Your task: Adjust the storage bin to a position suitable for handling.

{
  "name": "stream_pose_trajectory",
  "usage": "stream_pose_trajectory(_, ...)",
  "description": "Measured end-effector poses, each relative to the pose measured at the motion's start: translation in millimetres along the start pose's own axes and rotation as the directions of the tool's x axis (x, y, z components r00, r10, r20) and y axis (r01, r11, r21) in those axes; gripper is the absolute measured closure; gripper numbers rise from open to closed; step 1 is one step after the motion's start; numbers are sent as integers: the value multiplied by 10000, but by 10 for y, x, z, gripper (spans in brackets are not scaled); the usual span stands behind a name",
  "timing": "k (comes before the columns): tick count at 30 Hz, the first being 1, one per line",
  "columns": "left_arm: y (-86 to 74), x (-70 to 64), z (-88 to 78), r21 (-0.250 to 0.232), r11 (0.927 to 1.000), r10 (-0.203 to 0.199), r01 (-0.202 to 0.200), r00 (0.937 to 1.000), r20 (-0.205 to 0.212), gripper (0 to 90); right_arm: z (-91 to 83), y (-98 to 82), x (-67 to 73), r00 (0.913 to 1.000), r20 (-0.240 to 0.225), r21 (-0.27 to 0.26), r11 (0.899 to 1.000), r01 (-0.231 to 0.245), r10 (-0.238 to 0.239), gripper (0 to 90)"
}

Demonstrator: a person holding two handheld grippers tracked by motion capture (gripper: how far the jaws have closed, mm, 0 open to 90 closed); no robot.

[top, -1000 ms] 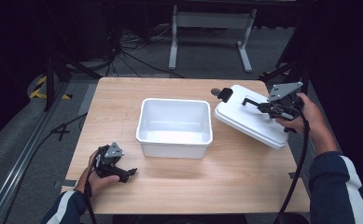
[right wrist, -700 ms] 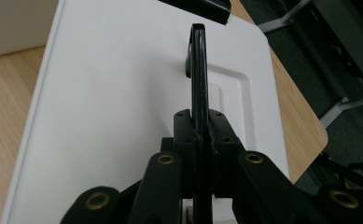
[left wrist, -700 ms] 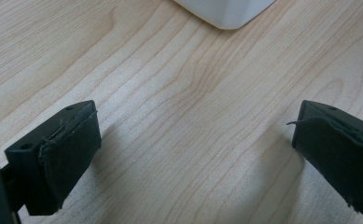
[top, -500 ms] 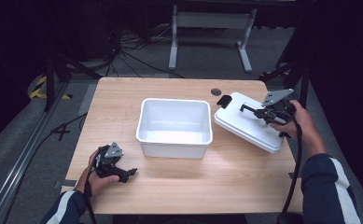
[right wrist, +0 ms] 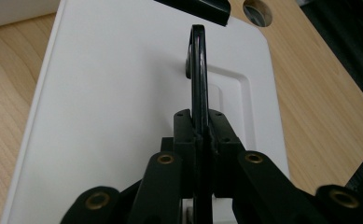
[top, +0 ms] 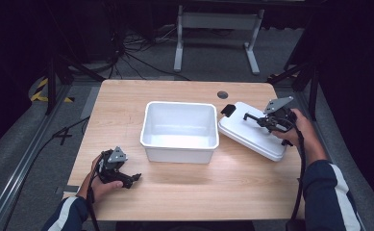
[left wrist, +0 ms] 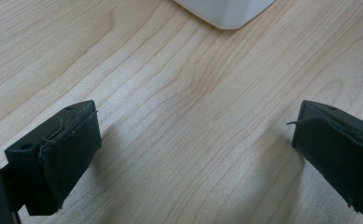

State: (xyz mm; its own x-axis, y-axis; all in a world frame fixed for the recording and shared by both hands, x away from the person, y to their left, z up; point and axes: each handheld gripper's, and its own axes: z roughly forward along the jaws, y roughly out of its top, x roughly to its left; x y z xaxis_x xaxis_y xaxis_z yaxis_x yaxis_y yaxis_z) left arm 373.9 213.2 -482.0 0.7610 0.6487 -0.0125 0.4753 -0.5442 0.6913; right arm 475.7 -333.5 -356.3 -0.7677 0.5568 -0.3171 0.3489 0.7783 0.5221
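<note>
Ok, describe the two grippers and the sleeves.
Both grippers, left gripper and right gripper, are black with a grey three-cornered plate on top and a black cable trailing back. The left gripper's jaws carry black padded faces. The sleeves are dark blue with white stripes.

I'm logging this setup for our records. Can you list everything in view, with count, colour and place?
bin: one, white, open, empty, centre of table.
lid: one, white, right of the bin, near corner past the table edge.
lid handle: one, black, standing up from the lid top.
latch: one, black, at the lid's far end.
table: one, light wood, round hole near far edge.
left gripper: black, jaws wide apart, low over the bare table, front left.
right gripper: black, jaws closed on the lid handle.
</note>
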Motion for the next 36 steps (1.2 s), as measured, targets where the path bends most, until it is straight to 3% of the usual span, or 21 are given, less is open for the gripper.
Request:
stream_pose_trajectory(15, 0, 0, 0, 0, 10000, -2, 2, 10000, 2, 16, 294, -163, 19, 9986, -278, 271, 9986, -450, 457, 840)
stream_pose_trajectory(25, 0, 0, 0, 0, 10000, 1, -1, 10000, 2, 16, 360, -212, 31, 9970, -310, 219, 9973, -700, 707, 835)
stream_pose_trajectory(36, 0, 0, 0, 2, 10000, 1, -1, 10000, 2, 16, 352, -207, 33, 9961, -157, 140, 9962, -863, 865, 703)
